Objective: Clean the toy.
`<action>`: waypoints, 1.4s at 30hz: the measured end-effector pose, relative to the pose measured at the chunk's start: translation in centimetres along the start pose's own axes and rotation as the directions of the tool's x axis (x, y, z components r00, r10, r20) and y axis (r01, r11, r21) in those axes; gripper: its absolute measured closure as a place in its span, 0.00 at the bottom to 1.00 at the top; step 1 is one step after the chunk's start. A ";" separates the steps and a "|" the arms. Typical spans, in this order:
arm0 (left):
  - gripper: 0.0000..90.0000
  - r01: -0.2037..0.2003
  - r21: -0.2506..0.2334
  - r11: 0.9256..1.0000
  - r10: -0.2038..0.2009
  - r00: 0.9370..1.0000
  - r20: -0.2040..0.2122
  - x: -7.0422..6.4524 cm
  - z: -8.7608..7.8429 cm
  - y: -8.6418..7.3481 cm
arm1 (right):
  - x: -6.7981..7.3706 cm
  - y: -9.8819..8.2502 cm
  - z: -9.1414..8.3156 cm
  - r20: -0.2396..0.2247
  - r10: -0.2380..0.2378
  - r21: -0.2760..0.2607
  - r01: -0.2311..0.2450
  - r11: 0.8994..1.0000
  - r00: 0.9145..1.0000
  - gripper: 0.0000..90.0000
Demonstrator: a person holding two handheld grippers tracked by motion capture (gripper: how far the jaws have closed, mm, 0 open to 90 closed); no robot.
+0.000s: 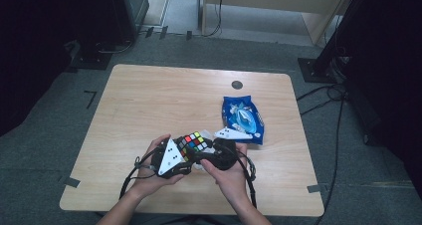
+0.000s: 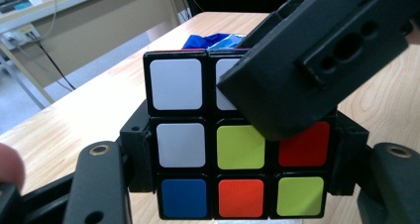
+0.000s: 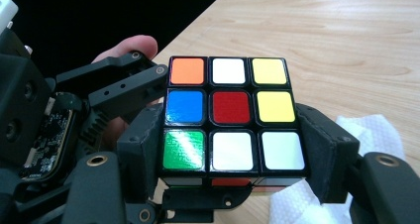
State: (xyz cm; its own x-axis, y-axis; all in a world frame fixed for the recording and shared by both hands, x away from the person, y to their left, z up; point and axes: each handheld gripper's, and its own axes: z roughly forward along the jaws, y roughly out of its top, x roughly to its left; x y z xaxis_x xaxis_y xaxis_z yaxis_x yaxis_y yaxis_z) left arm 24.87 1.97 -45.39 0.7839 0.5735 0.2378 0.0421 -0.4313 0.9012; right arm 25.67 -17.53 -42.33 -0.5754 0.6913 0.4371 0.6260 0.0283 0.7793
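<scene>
Two grippers clamp one puzzle cube (image 1: 193,142) — left gripper (image 2: 237,184) on its lower layer, right gripper (image 3: 233,157) crosswise on another layer.

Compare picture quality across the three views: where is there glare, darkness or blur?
High view: dim, the room around the table nearly black. Right gripper view: sharp, with glare streaks on the green sticker of the cube. Left gripper view: the cube is crisp, the desk behind it soft.
</scene>
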 end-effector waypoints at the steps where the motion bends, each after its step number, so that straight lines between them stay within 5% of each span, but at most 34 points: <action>1: 0.38 0.000 0.003 1.000 0.000 1.000 0.001 0.0 0.0 0.0 | -0.1 0.1 0.0 -0.010 0.008 0.013 -0.007 1.000 1.000 0.39; 8: 0.38 0.071 0.009 0.997 -0.071 0.997 0.001 1.2 0.0 -0.3 | -0.8 0.4 -0.3 -0.058 0.024 -0.006 -0.024 1.000 0.998 0.37; 10: 0.38 0.136 0.002 0.991 -0.136 0.991 -0.016 2.6 -0.2 -0.6 | -0.9 0.5 -0.8 -0.087 0.035 -0.051 -0.039 0.998 0.996 0.36; 14: 0.38 0.196 -0.013 0.981 -0.196 0.980 -0.033 4.0 -0.8 -0.9 | -1.1 0.6 -1.2 -0.105 0.028 -0.108 -0.039 0.993 0.994 0.37; 16: 0.38 0.251 -0.034 0.967 -0.252 0.967 -0.046 5.3 -1.5 -0.9 | -1.3 0.4 -1.4 -0.097 0.016 -0.147 -0.030 0.989 0.995 0.39; 17: 0.38 0.251 -0.034 0.967 -0.252 0.967 -0.046 5.3 -1.5 -0.9 | -1.4 0.2 -1.3 -0.089 0.011 -0.159 -0.025 0.987 0.996 0.39; 21: 0.38 0.363 -0.077 0.929 -0.366 0.930 -0.036 7.2 -2.7 -0.7 | -1.4 -1.2 0.0 -0.002 -0.051 -0.146 0.050 0.988 0.999 0.41; 22: 0.38 0.363 -0.077 0.929 -0.366 0.930 -0.036 7.2 -2.7 -0.7 | -1.4 -1.2 0.0 -0.002 -0.051 -0.146 0.050 0.988 0.999 0.41; 23: 0.38 0.401 -0.089 0.912 -0.404 0.915 -0.018 7.7 -3.1 -0.7 | -1.5 -2.0 1.2 -0.002 -0.047 -0.113 0.047 0.992 0.999 0.41; 28: 0.38 0.431 -0.095 0.898 -0.432 0.902 0.006 7.7 -3.2 -0.4 | -0.7 -2.7 2.6 -0.011 -0.081 -0.104 0.079 0.991 0.997 0.41; 30: 0.38 0.453 -0.088 0.887 -0.451 0.892 0.033 7.4 -2.9 -0.1 | 0.2 -2.7 2.9 -0.013 -0.112 -0.132 0.110 0.985 0.994 0.41; 33: 0.38 0.466 -0.080 0.881 -0.463 0.885 0.050 6.9 -2.6 0.1 | 1.1 -2.9 3.2 0.004 -0.150 -0.157 0.149 0.976 0.989 0.41; 36: 0.38 0.464 -0.068 0.883 -0.460 0.886 0.060 6.2 -2.2 0.3 | 1.6 -3.1 3.3 0.017 -0.166 -0.173 0.166 0.971 0.986 0.41; 42: 0.38 0.477 -0.067 0.876 -0.471 0.878 0.087 5.3 -1.8 0.6 | 2.2 -3.4 3.8 0.052 -0.160 -0.206 0.168 0.964 0.986 0.41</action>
State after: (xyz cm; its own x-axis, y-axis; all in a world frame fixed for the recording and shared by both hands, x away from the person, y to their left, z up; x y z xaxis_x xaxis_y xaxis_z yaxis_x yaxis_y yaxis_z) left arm 27.92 5.97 -42.93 0.7219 0.6462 -0.2475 0.3694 -0.0574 0.9275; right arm 24.25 -13.34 -45.72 -0.6401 0.7145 0.2826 0.3990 -0.0053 0.9169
